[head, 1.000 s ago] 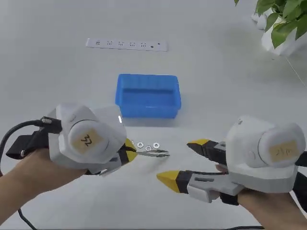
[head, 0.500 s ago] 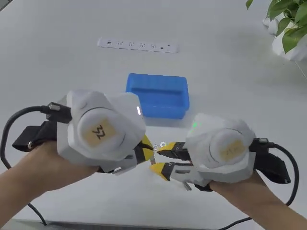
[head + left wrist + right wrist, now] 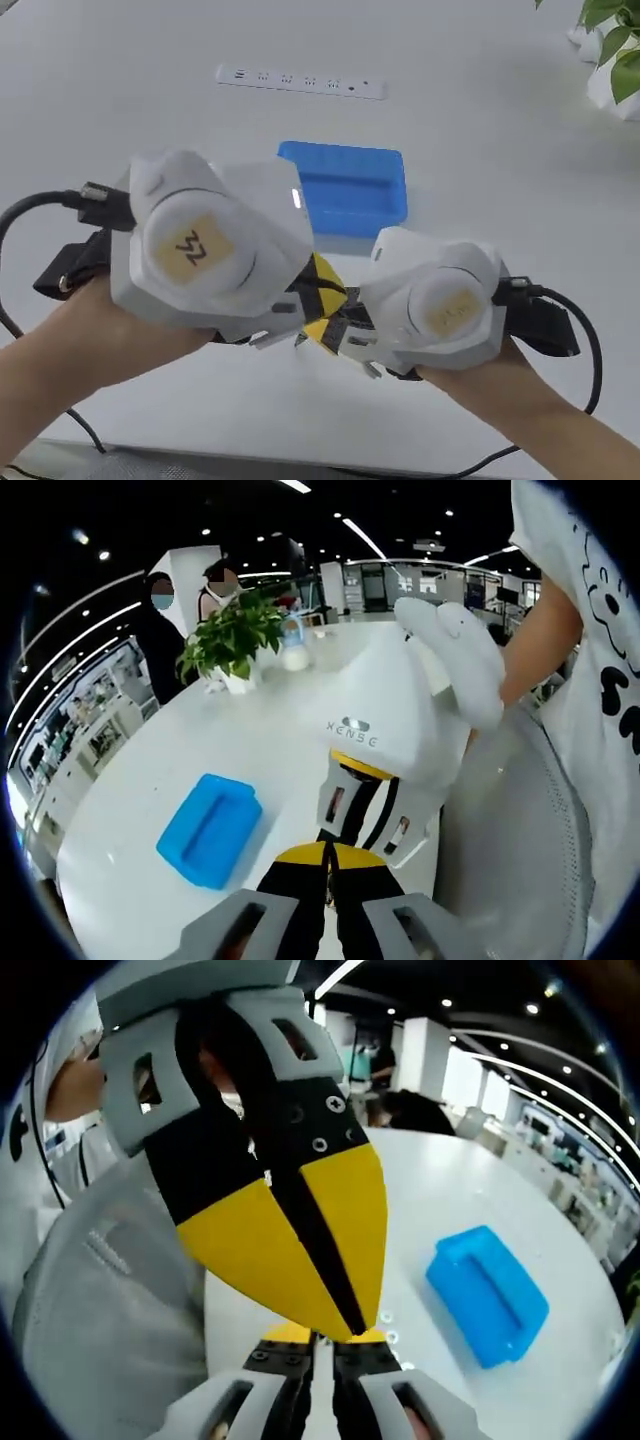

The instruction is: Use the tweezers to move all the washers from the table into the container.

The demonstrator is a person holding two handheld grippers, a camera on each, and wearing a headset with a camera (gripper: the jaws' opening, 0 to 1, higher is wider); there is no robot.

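We looked down on a white table (image 3: 480,120) where both hand-held grippers met tip to tip near its front edge. The left gripper (image 3: 323,280) had its 2 yellow-tipped jaws pressed together, with only a thin dark slit between them. We could not tell whether the tweezers sat in that slit. The right gripper (image 3: 322,332) faced it, touching or almost touching, and its own jaws also stood narrow with a thin gap. In the right gripper view, at least 2 small washers (image 3: 386,1317) lay flat on the table just past the meeting tips, between them and the blue container (image 3: 350,185). The container stood upright beyond the grippers, apart from both. Farther back lay a white power strip (image 3: 300,82), and a potted plant (image 3: 612,50) stood at the far right corner.
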